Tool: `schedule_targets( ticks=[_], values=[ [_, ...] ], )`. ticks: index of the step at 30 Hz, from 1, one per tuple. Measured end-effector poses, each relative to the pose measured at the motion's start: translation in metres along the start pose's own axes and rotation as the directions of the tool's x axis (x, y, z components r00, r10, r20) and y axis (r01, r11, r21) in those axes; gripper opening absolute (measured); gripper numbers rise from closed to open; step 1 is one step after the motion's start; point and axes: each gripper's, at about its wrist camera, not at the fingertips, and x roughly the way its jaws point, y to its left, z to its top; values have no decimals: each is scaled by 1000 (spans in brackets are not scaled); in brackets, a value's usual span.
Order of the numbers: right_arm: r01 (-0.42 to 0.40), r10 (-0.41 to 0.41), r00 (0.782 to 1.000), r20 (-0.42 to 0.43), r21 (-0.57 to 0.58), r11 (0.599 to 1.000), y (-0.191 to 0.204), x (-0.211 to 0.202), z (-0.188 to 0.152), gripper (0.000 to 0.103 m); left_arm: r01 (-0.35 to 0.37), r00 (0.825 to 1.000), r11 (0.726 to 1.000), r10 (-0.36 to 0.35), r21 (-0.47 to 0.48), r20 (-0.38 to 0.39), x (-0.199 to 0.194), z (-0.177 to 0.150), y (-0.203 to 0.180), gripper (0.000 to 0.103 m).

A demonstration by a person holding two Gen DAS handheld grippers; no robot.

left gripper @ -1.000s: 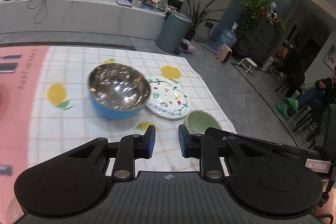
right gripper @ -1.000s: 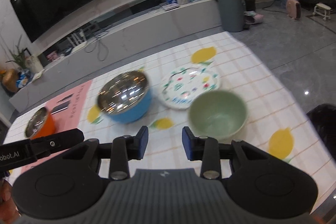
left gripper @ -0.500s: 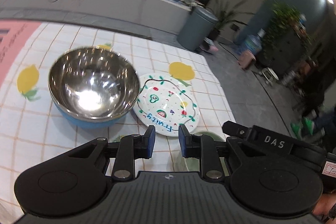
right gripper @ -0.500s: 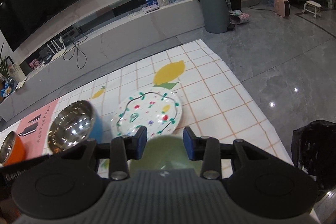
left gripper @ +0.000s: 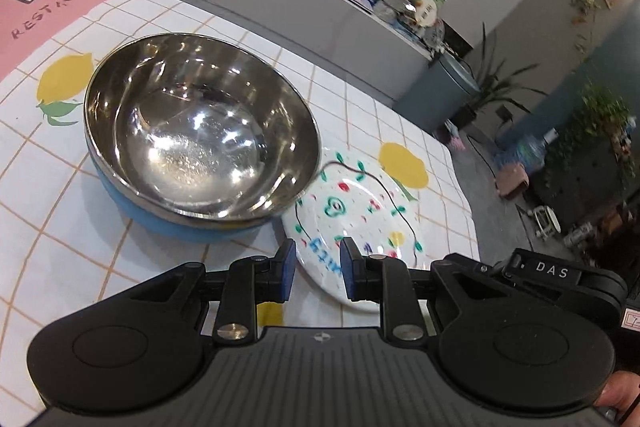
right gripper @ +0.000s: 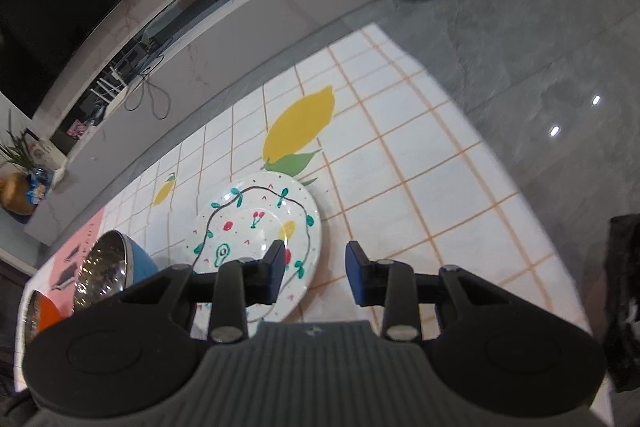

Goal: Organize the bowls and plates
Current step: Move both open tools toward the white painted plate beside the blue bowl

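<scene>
Left tongs [left gripper: 316,269] apart, empty, low over the near rim of the fruit plate [left gripper: 360,223]. Right tongs [right gripper: 315,273] just closing slightly, nothing between, plate [right gripper: 256,231] at 10 o'clock. Steel bowl [left gripper: 200,135] touches the plate at 11 o'clock. Risk: tongs skid off the thin, flat rim; plate nudges bowl. Worktop [left gripper: 48,211] cloth reads "RESTAURANT"; right unit "DAS".

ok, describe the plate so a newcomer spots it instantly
Find the white checked tablecloth with yellow lemons. Near its floor-side end, right beside the big steel bowl with blue outside, lies the plate: flat, white, with painted fruit and a vine ring.
</scene>
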Motion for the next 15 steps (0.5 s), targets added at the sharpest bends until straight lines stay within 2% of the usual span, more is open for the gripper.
schedule_targets(
  ticks=[6, 10, 15],
  values=[
    [3, -4, 1000, -29, -16, 1000, -3, 24, 14, 32, -18, 1000, 999, 18, -27, 20, 14, -1, 4, 26],
    [-3, 2, 999, -51, -15, 1000, -7, 36, 21, 25, -26, 999, 1000, 26, -16, 27, 22, -5, 5, 26],
    [-55, 55, 997, -48, 1, 998, -13, 43, 21, 23, -17, 999, 999, 18, -38, 40, 26, -4, 11, 25]
  ],
)
